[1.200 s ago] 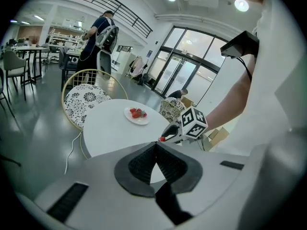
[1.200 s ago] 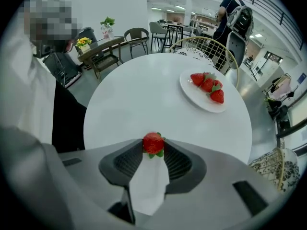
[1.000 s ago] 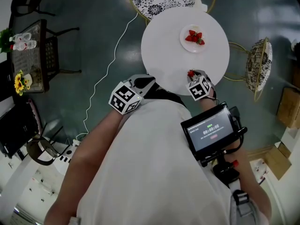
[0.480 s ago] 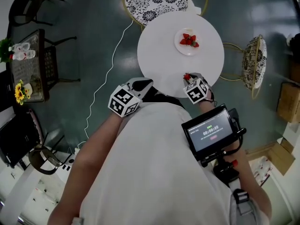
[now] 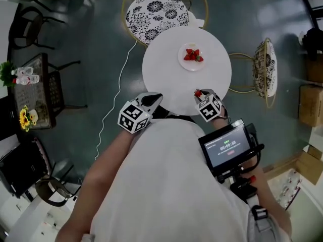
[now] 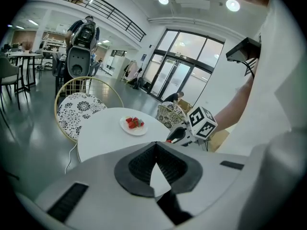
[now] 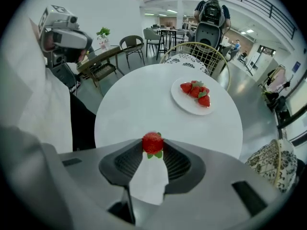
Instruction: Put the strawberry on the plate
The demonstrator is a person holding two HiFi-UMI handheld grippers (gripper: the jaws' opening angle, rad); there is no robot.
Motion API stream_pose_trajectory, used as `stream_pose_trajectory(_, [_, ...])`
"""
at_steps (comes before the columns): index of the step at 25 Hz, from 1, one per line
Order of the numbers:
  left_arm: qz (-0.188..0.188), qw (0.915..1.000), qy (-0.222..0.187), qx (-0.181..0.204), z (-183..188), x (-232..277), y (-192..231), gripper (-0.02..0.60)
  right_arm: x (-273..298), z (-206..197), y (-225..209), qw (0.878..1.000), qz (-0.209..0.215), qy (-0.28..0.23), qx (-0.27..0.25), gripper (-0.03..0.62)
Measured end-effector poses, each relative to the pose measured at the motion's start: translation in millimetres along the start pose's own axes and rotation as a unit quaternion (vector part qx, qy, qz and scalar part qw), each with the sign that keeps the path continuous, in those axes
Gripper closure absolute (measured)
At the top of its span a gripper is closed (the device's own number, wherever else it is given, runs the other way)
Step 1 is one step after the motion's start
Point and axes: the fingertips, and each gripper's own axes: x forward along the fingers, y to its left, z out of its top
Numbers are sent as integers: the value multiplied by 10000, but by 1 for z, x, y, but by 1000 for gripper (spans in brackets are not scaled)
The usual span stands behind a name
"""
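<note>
Pinched between the jaws of my right gripper (image 5: 199, 94) is a red strawberry (image 7: 152, 143), held above the near edge of the round white table (image 5: 166, 72). The same strawberry (image 5: 198, 93) shows at the gripper's tips in the head view. Farther across the table sits a small white plate (image 5: 183, 63) with a few strawberries (image 7: 195, 91) on it. My left gripper (image 5: 153, 100) hovers at the table's near-left edge with its jaws shut and nothing between them. In the left gripper view, the plate (image 6: 130, 130) lies ahead and the right gripper (image 6: 175, 137) is to the right.
A gold-wire chair with a patterned cushion (image 5: 156, 13) stands behind the table, and another chair (image 5: 265, 69) is at its right. A white cable (image 5: 115, 97) runs over the floor on the left. A dark side table with flowers (image 5: 31, 87) is far left, and boxes (image 5: 310, 105) are far right.
The right gripper has lifted a little with the strawberry still in it. The left gripper has shifted slightly along the table's near edge. The head camera's view has shifted.
</note>
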Motion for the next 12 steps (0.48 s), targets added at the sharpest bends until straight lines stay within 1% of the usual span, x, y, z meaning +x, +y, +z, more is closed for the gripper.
stream_pose_trajectory(3, [-83,9999,29,88,3,4,-2,578,-6,-4,2,9997,-21,-91,227,484])
stream_pose_trajectory(7, [-179,9998,18,112,8,5,-2,578,-14,-7,3,9989,-68,-127,443,484])
stream_pose_trajectory(12, [-340,9993,104,100,9,10,-2,578,-21,-5,-2,9993,-51,-142,343,484])
